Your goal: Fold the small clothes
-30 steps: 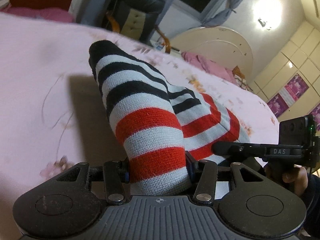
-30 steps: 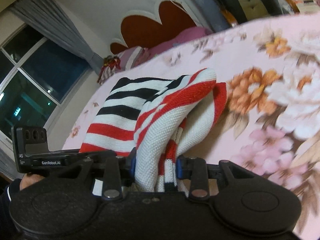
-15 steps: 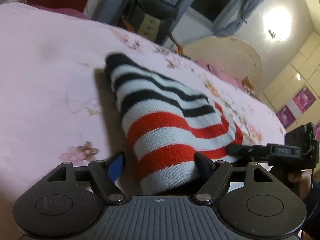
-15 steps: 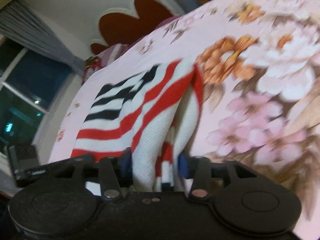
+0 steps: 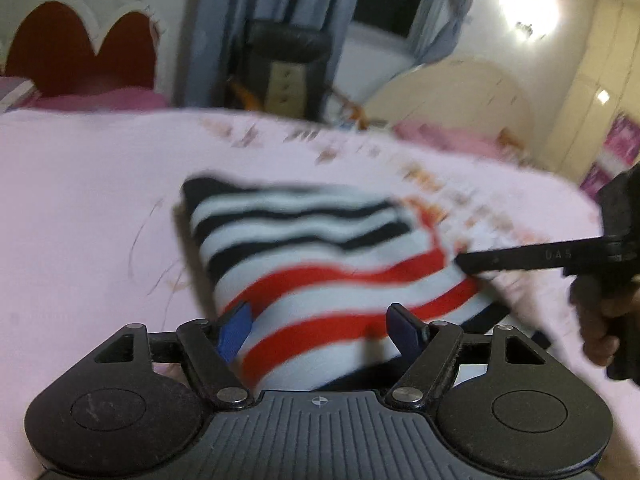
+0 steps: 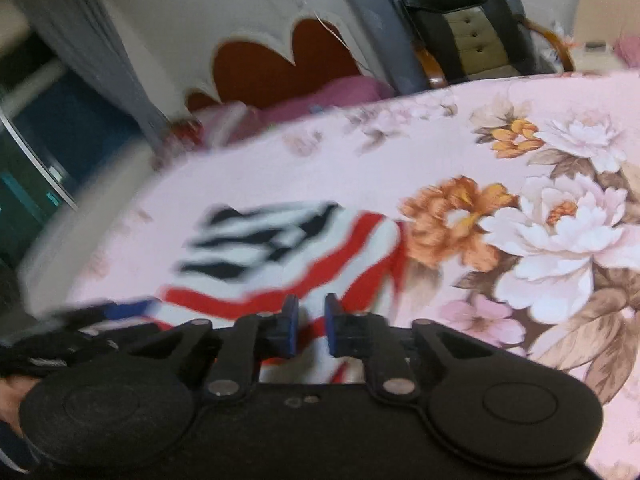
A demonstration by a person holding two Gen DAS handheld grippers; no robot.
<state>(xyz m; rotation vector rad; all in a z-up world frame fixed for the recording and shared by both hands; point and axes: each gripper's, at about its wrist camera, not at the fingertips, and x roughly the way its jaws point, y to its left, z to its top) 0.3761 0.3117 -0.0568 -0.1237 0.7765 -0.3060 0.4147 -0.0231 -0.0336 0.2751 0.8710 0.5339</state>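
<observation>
- Sweater point(image 5: 316, 264), striped, lies folded on the bed point(image 5: 88, 216); fold seems done, though blurred.
- Left gripper point(image 5: 320, 330) is wide apart.
- Right gripper point(image 6: 306, 320) is slightly apart, holding nothing.

A pink floral bedspread point(image 6: 560, 240) covers the bed, with a red heart-shaped headboard point(image 5: 80, 52), a black leather chair point(image 6: 464, 20) beside grey curtains point(image 5: 224, 20), a bright ceiling lamp point(image 5: 528, 0) and cream wardrobe doors point(image 5: 600, 80) behind.
</observation>
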